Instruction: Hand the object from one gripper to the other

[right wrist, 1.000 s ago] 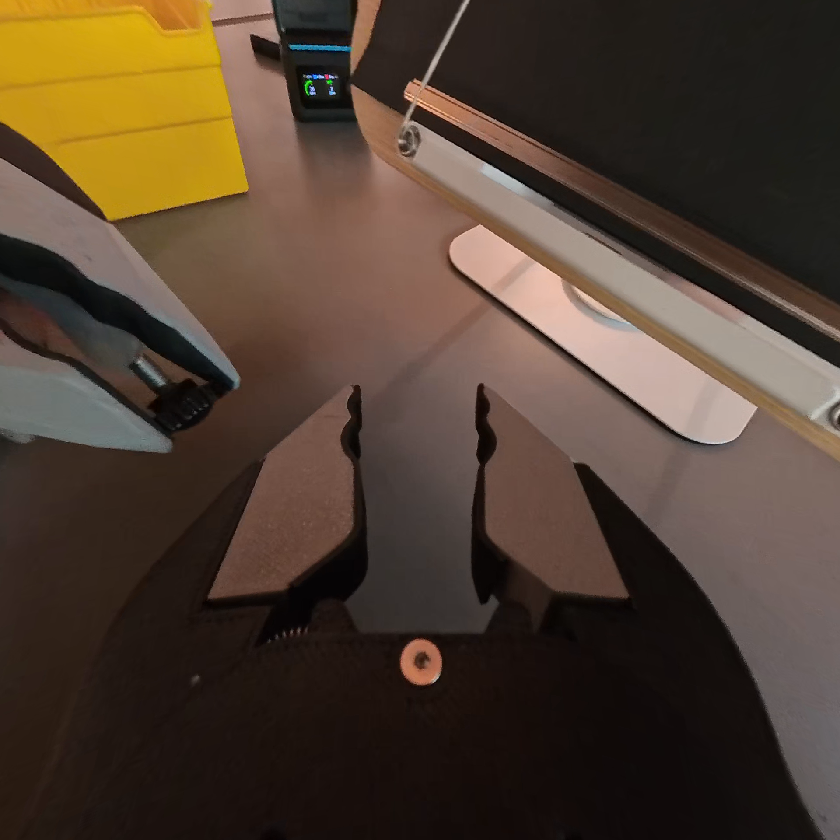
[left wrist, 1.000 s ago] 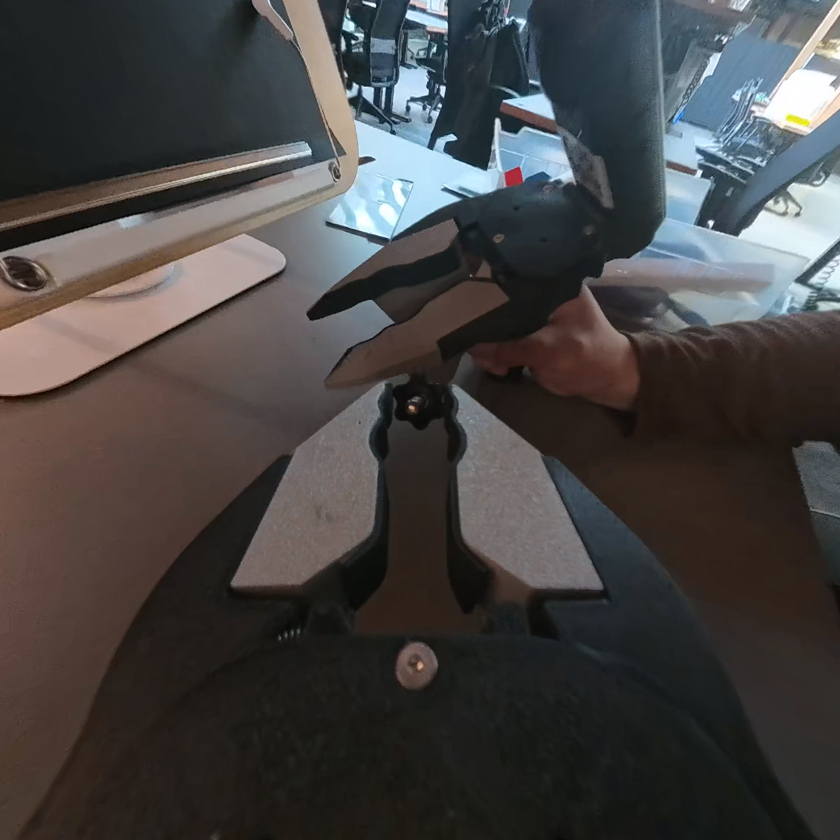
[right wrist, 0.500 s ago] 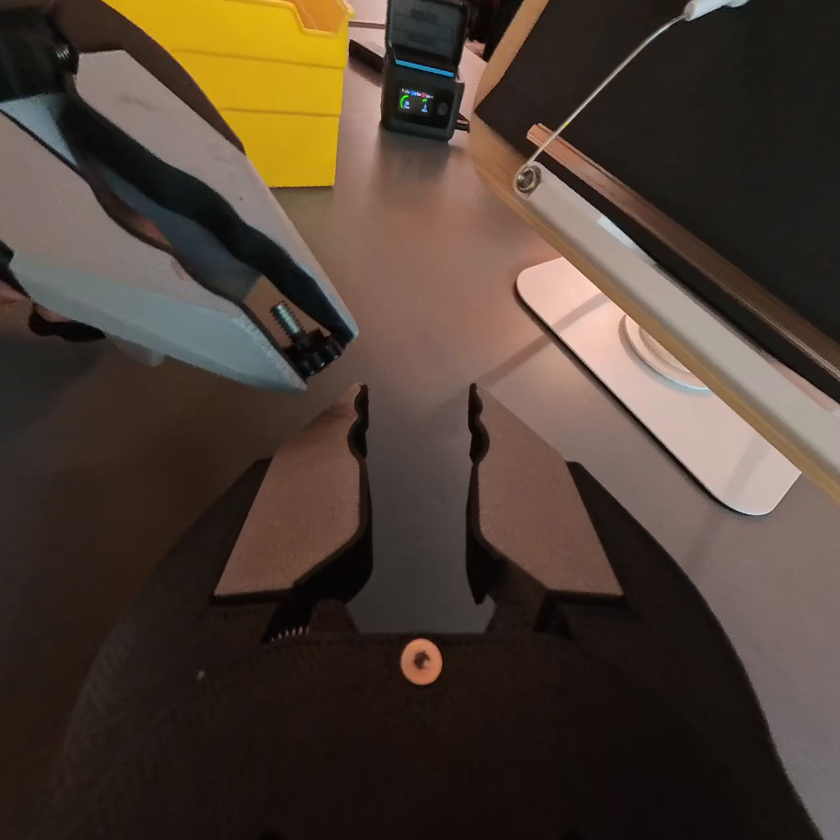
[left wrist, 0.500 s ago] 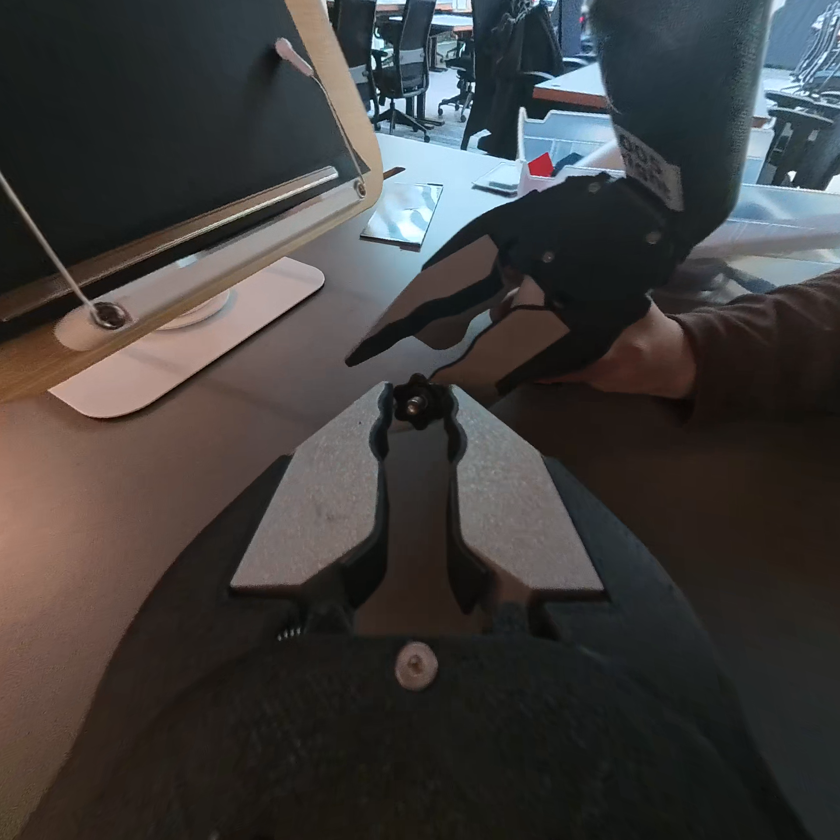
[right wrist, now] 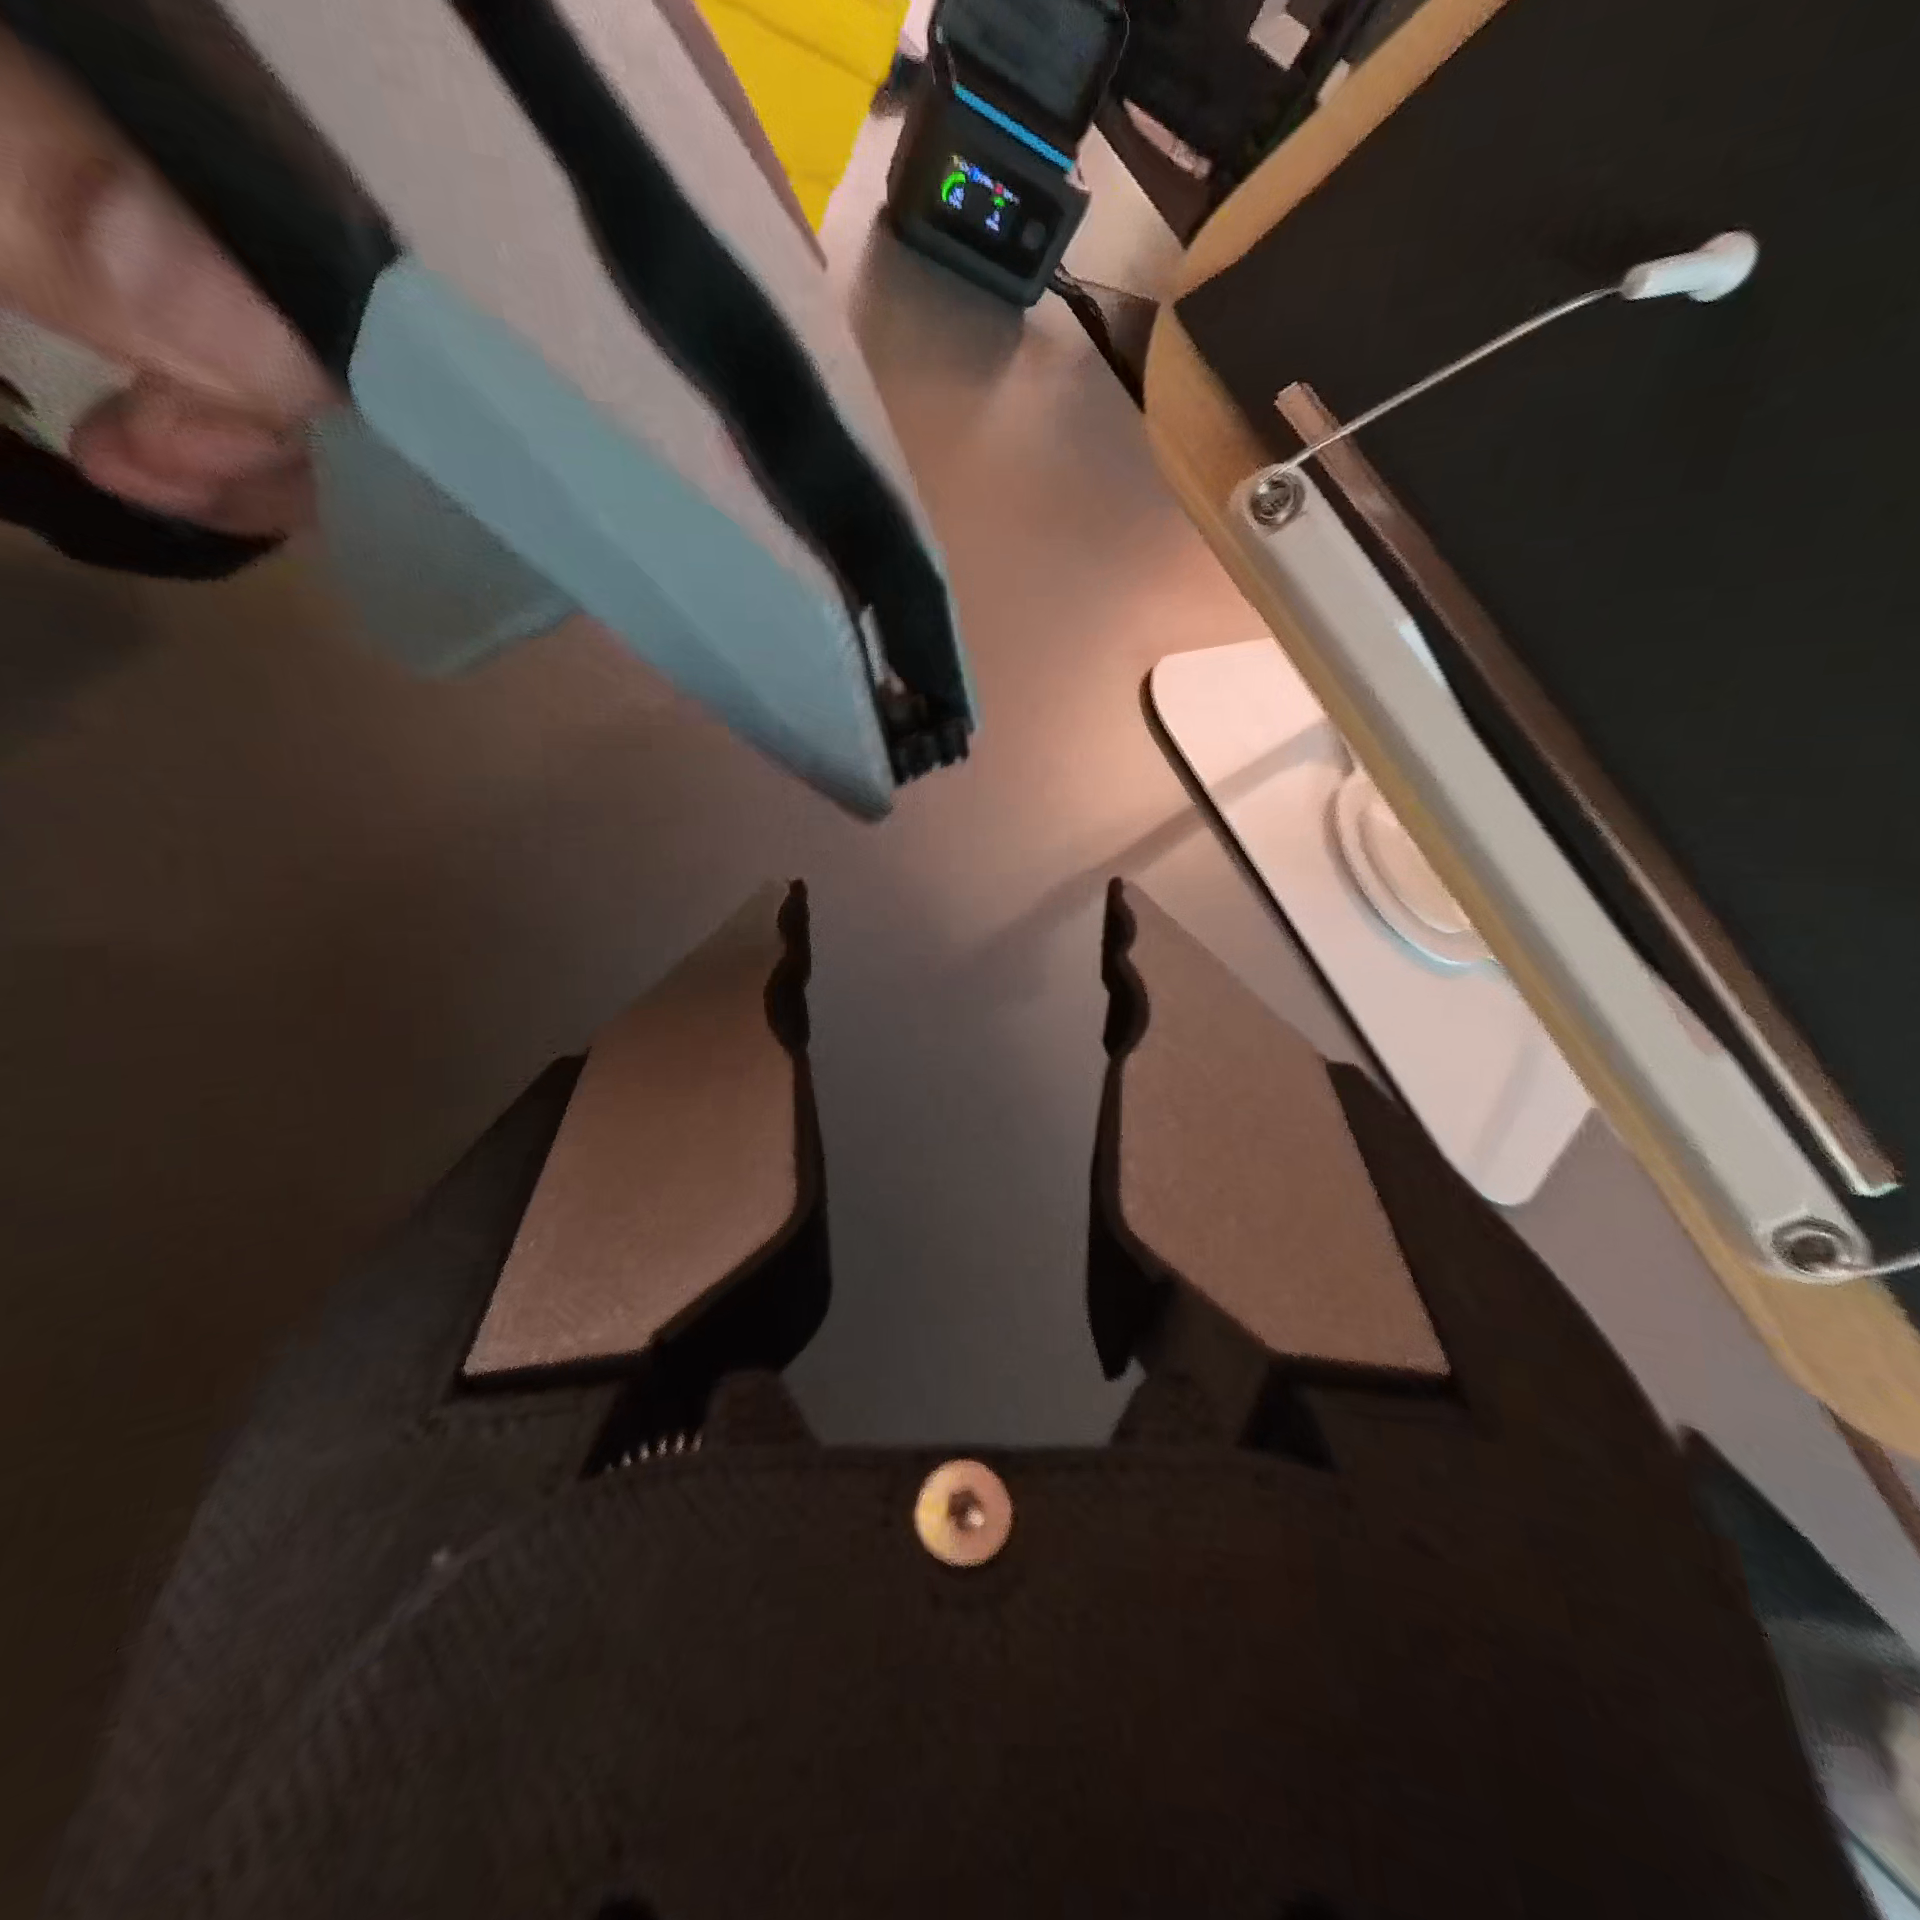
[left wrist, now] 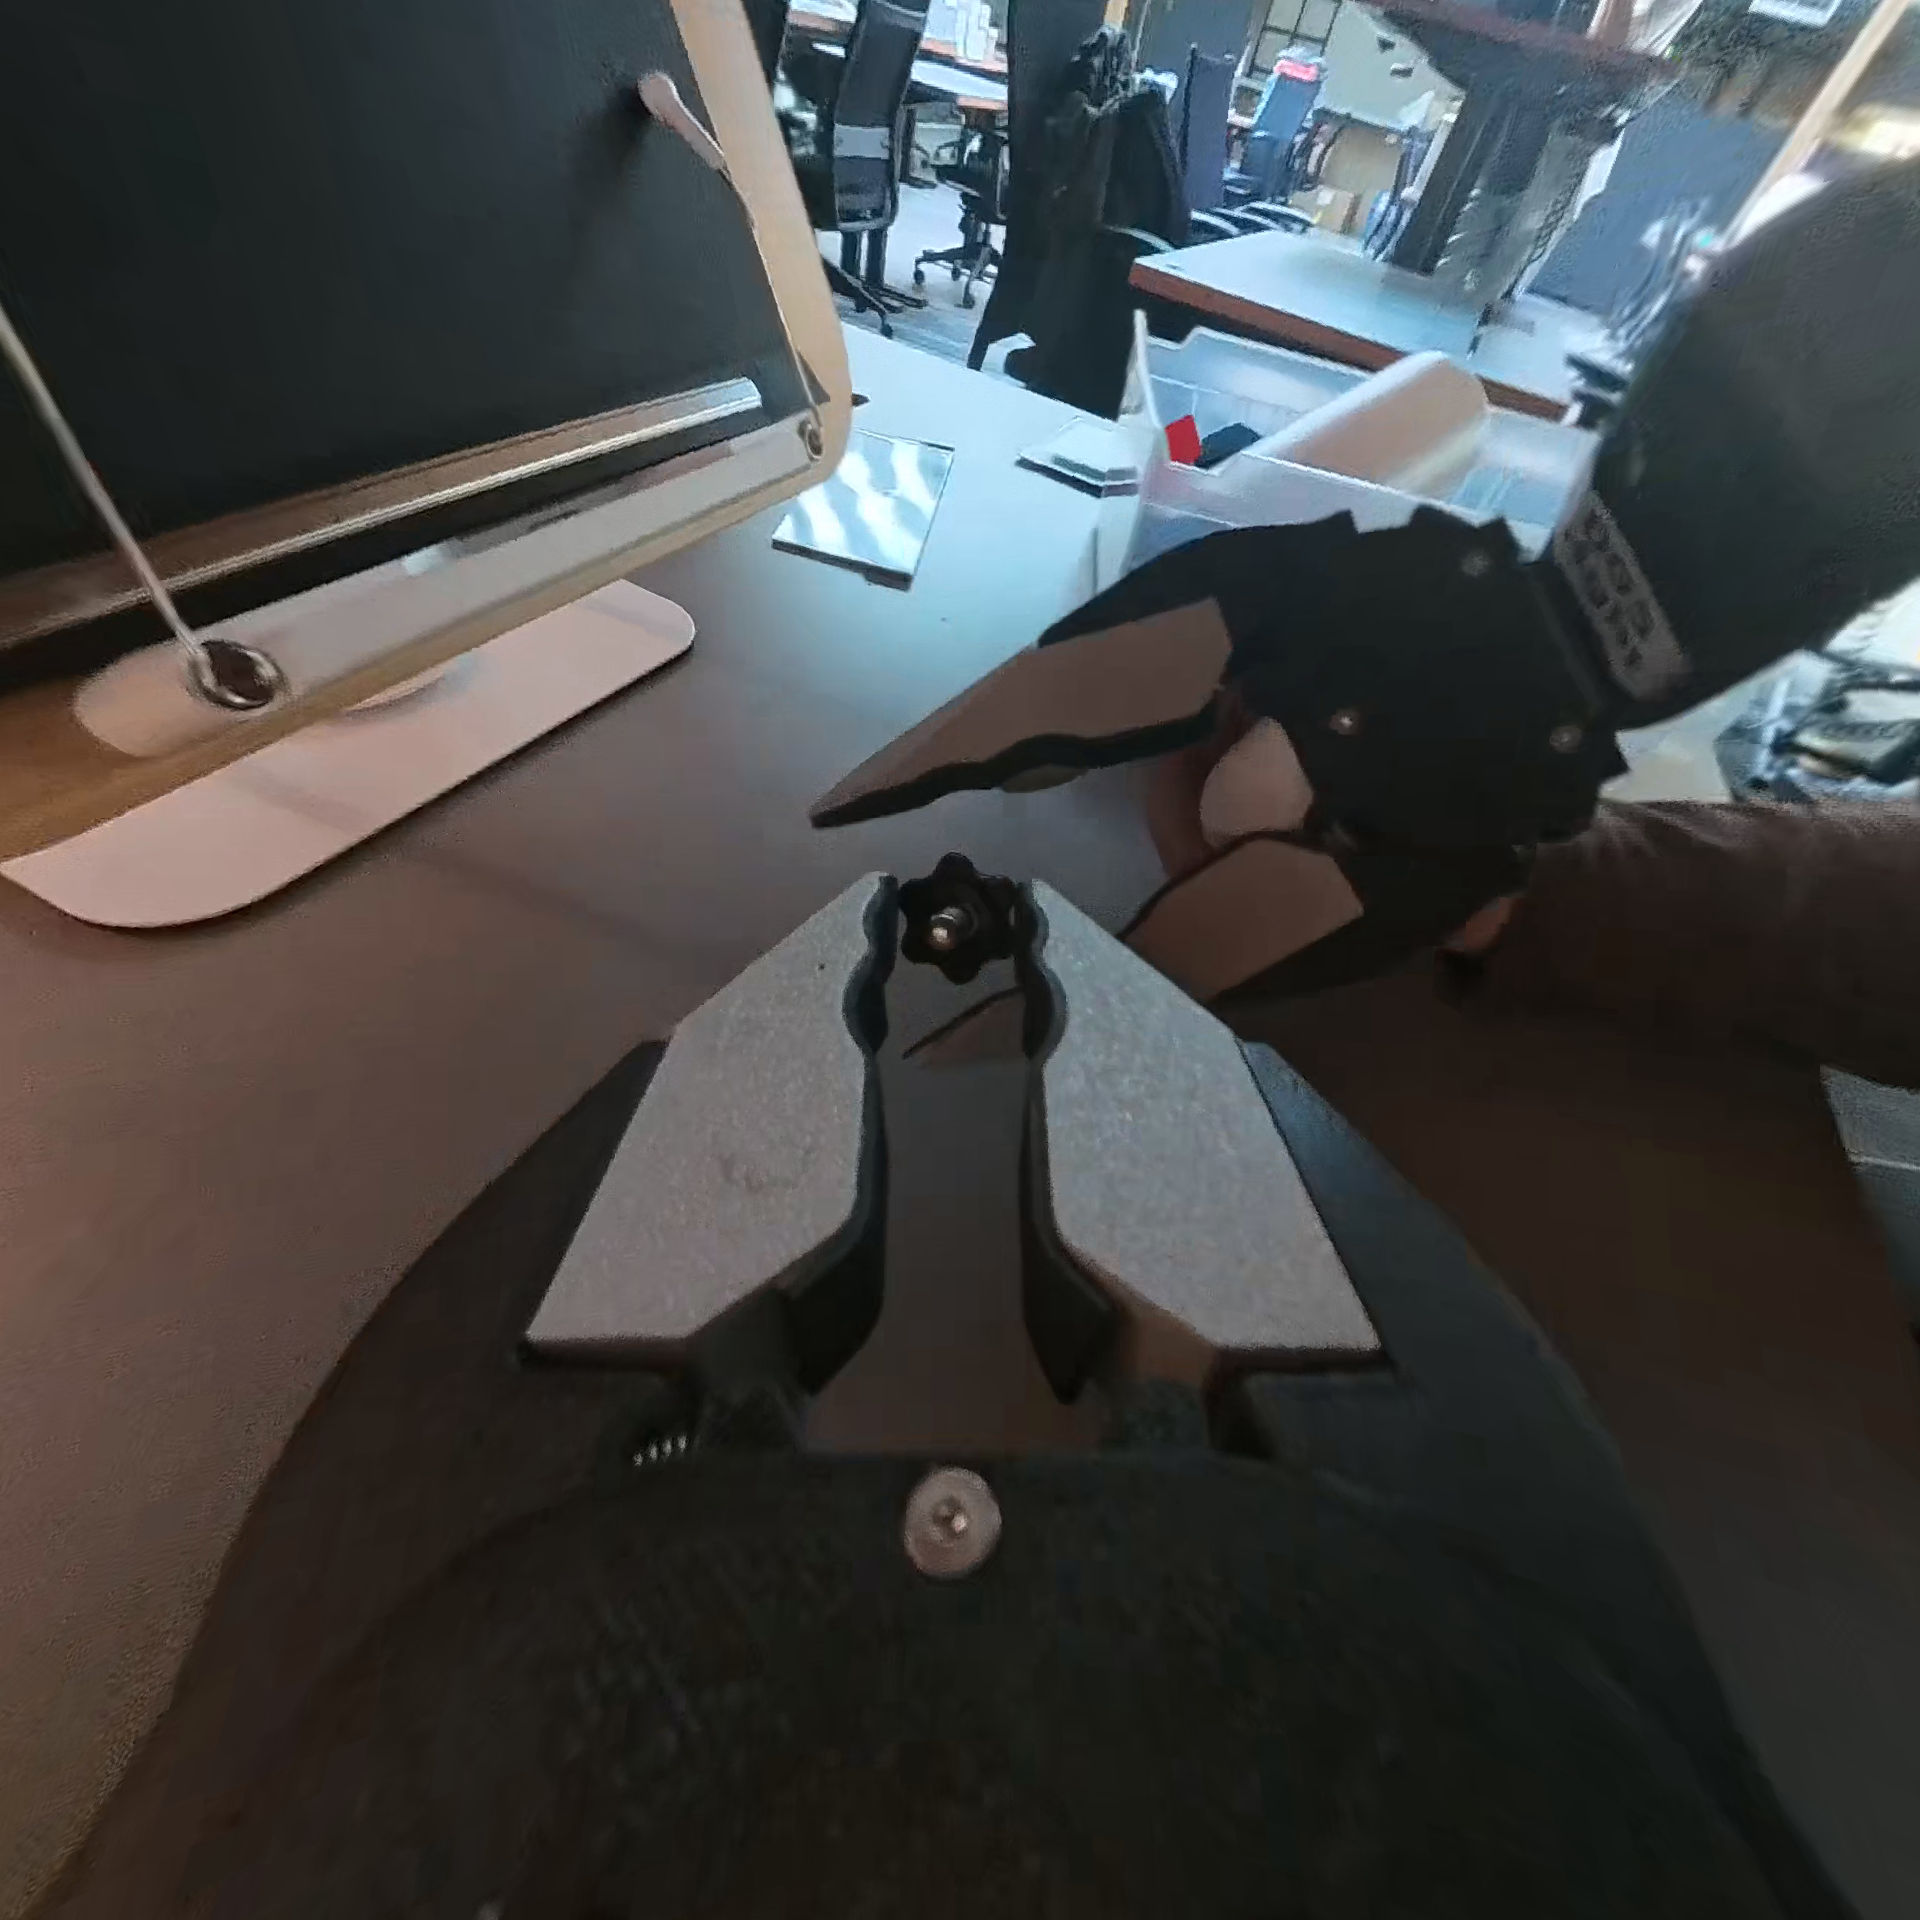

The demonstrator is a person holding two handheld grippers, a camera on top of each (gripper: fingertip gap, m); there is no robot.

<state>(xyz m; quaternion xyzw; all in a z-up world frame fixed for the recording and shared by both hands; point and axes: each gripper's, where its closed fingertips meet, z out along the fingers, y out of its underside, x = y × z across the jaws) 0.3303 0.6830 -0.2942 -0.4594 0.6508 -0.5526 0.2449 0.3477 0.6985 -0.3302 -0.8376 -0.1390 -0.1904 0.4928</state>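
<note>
Left gripper (left wrist: 956, 930) pinching small black knob screw (left wrist: 954, 932) right at fingertips, jaws closed tight on it, lobed head and metal stud end facing camera. Right gripper (right wrist: 954, 914) jaws spread wide, nothing between them, dark desk (right wrist: 312, 883) showing through gap. From right wrist view, left gripper's tips come in from upper left, knob just ahead of open jaws, slightly left, not touching. From left wrist view, right gripper sits just beyond knob, to right, hand (left wrist: 1236, 790) behind it. Monitor stand (left wrist: 343, 758) off left.
</note>
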